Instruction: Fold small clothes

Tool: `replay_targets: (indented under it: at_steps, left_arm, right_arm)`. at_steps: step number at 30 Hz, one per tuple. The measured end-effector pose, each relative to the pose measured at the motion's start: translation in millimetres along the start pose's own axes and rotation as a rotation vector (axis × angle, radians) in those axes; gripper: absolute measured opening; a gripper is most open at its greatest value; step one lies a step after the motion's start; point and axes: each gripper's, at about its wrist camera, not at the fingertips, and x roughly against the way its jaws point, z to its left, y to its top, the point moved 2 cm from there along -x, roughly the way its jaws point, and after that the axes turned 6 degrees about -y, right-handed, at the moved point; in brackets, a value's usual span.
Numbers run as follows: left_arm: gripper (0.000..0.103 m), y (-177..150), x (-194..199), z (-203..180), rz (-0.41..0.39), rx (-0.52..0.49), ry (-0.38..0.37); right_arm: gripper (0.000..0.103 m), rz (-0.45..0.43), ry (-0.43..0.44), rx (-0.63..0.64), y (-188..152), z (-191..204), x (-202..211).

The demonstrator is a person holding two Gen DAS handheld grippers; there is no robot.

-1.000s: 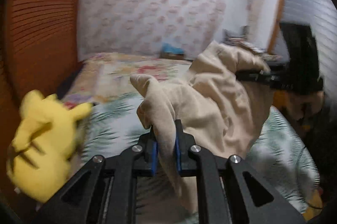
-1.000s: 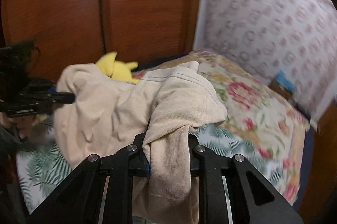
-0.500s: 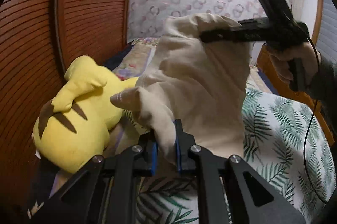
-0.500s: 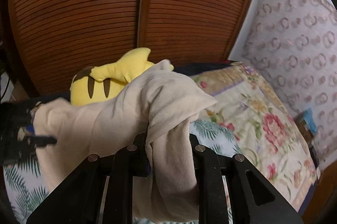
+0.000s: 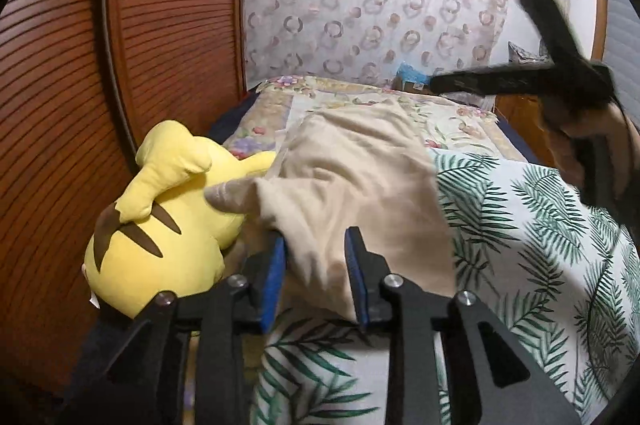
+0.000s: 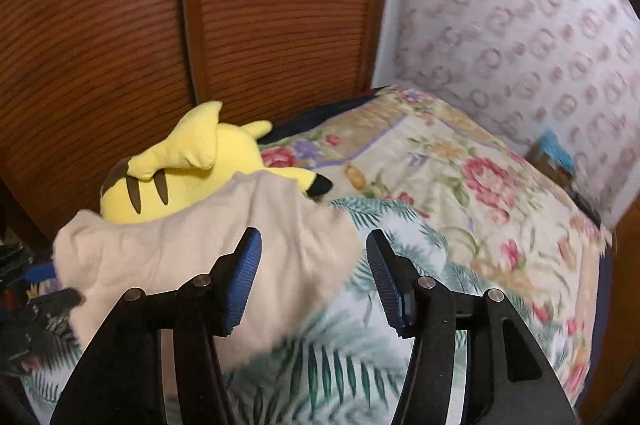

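Left wrist view: the left gripper is opening; the beige cotton garment lies loosely between its blue pads, beside the yellow plush toy.

Right wrist view: the right gripper is opening wide; the garment lies ahead-left on the palm-print bedsheet.

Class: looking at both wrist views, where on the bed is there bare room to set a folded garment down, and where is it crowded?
Free: the palm-print sheet right of the beige garment, and the floral quilt beyond. Crowded: the wardrobe side, where the yellow plush toy touches the garment.
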Motion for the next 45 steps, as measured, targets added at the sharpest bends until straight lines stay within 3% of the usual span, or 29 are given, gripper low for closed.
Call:
replay_targets:
  at_steps: [11,21,33,45]
  left_arm:
    - [0.028,3.3,34.0,-72.7,-0.027,-0.083,-0.069]
    - [0.028,7.4,62.9,-156.2,-0.070,-0.155,-0.147]
    - [0.029,15.7,97.4,-206.6,-0.110,-0.183,-0.178]
    - [0.030,25.7,125.3,-216.6,-0.163,-0.188,-0.190]
  right_arm:
    - [0.059,-0.072,-0.151,-0.221,-117.9,-40.1,139.9]
    - [0.063,-0.165,-0.345,-0.371,-186.2,-67.8,247.1]
    - [0.063,-0.253,-0.441,-0.435,-216.9,-71.0,325.7]
    - [0.063,-0.297,-0.452,-0.457,-219.2,-64.5,347.2]
